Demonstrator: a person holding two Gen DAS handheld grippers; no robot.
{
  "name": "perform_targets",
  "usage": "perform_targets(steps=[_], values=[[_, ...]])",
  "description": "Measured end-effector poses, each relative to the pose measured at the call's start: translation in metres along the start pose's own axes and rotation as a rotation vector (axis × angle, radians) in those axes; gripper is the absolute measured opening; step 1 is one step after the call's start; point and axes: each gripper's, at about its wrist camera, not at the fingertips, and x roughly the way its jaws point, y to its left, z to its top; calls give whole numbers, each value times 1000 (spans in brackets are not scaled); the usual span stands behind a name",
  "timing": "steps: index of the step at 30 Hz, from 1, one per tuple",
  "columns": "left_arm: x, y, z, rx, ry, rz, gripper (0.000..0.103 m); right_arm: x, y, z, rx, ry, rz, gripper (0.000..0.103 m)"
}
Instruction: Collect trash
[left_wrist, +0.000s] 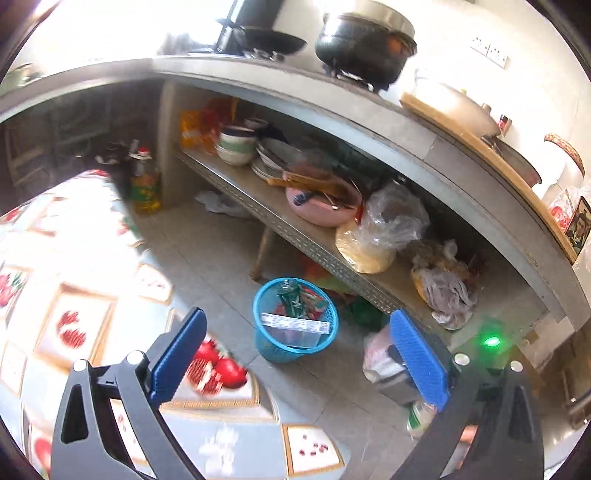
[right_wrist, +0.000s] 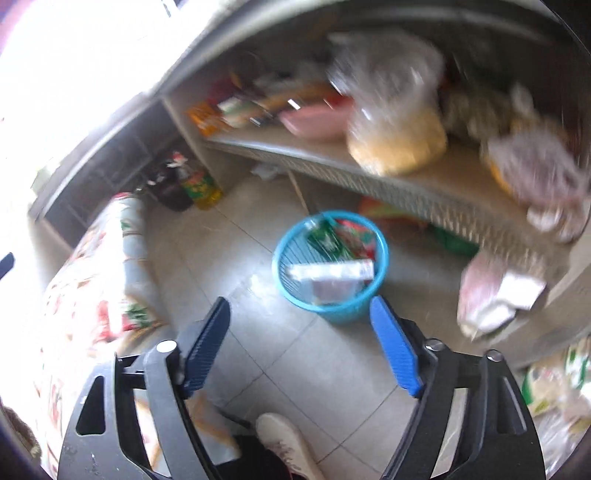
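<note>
Stone counter (left_wrist: 332, 99) with a metal shelf (left_wrist: 295, 225) beneath, spanning the upper part of both views; a black pot (left_wrist: 364, 46) and a wok (left_wrist: 273, 38) stand on top. Table under a pomegranate-print cloth (left_wrist: 74, 295), at the left of the tiled floor (left_wrist: 207, 254). On the shelf: stacked bowls (left_wrist: 236, 146), plates (left_wrist: 275, 158), a pink basin (left_wrist: 321, 206) and clear plastic bags (left_wrist: 391, 218). Blue mesh wastebasket (left_wrist: 295, 321), standing on the floor just in front of the shelf, holding the trash: a green wrapper (left_wrist: 291, 299) and a clear flat package (left_wrist: 295, 328) across the top. Cooking-oil bottle (left_wrist: 146, 184), on the floor by the counter's upright. Left gripper (left_wrist: 299, 360): jaws spread wide, nothing between them. Right gripper (right_wrist: 304, 349): jaws likewise wide apart and empty, with a light shoe (right_wrist: 284, 443) below.
</note>
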Motion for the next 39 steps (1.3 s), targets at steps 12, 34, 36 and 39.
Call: perform_targets(steps=[12, 34, 36, 39], values=[[-43, 5, -68, -194, -24, 268, 97, -74, 76, -13, -251, -169, 6, 95], [-80, -24, -158, -282, 1, 548, 97, -86, 83, -66, -349, -58, -57, 95], [-79, -27, -160, -261, 26, 563, 97, -83, 88, -72, -379, -46, -54, 95], [-77, -26, -163, -260, 50, 586, 97, -81, 92, -79, -403, -39, -60, 95]])
